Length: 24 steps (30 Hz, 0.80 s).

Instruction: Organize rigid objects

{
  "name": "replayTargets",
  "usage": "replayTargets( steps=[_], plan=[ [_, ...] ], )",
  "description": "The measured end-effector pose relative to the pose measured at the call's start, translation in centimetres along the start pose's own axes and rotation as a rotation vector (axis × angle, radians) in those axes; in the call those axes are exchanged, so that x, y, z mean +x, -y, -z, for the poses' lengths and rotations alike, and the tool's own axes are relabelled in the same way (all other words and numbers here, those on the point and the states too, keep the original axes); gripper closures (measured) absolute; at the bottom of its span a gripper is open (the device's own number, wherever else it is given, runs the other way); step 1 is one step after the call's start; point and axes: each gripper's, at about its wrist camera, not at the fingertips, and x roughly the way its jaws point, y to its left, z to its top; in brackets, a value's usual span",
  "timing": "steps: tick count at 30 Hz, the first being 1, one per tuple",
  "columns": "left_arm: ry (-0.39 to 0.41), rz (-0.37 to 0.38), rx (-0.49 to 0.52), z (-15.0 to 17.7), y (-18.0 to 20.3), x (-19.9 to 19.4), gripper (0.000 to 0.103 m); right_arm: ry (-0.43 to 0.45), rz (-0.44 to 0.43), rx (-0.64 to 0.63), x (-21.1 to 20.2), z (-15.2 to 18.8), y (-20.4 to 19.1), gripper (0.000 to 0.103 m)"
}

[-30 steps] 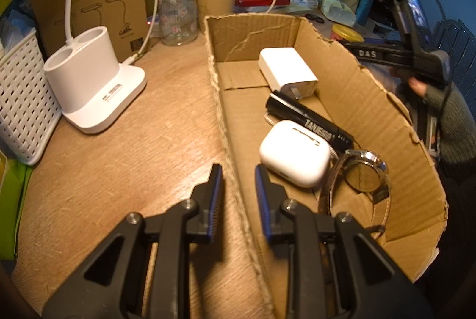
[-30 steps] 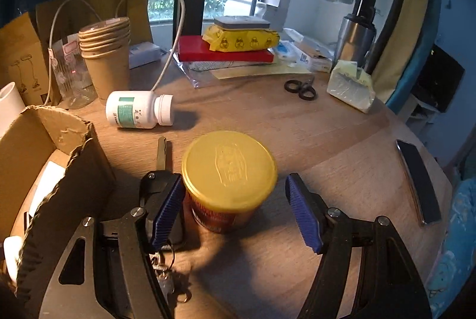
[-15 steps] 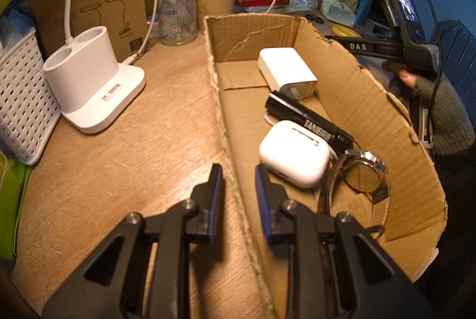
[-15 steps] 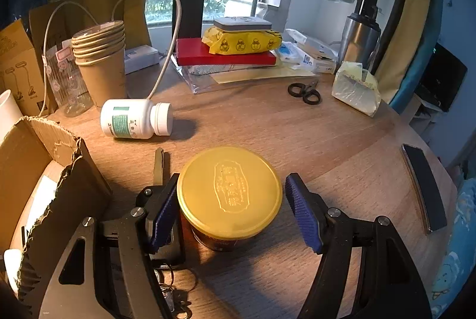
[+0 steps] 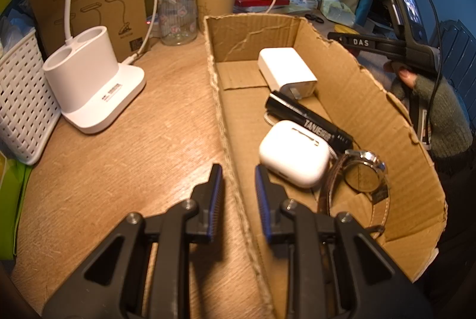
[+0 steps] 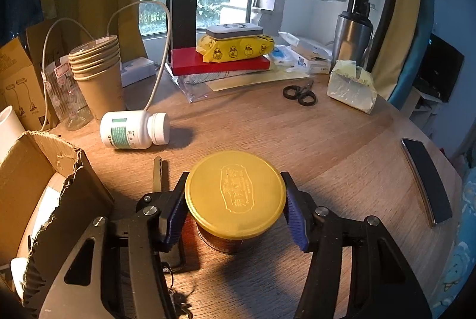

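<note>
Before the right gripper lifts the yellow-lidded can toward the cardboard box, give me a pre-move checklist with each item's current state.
1. Right gripper pads flank the round yellow-lidded can: ok.
2. Firm contact on the can: cannot tell.
3. Car key beside the can is outside the jaws: ok.
4. Left gripper straddles the open cardboard box wall: ok.
5. Free floor space behind the white charger: ok.
6. White pill bottle lies clear of the can: ok.

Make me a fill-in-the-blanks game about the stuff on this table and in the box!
1. The right gripper has a finger on each side of a tin with a ____ lid.
2. The white pill bottle is lying on its ____.
3. The watch sits inside the cardboard ____.
4. The scissors have ____ handles.

Missing words: yellow; side; box; black
</note>
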Motion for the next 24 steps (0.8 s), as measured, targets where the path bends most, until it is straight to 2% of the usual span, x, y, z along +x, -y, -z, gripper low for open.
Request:
replayTargets(
  steps=[24],
  plan=[
    [0.0, -0.001, 0.0, 0.0, 0.0, 0.0, 0.079, 0.048, 0.008, -0.035, -1.5, 0.1, -0.7, 0.043]
  ],
)
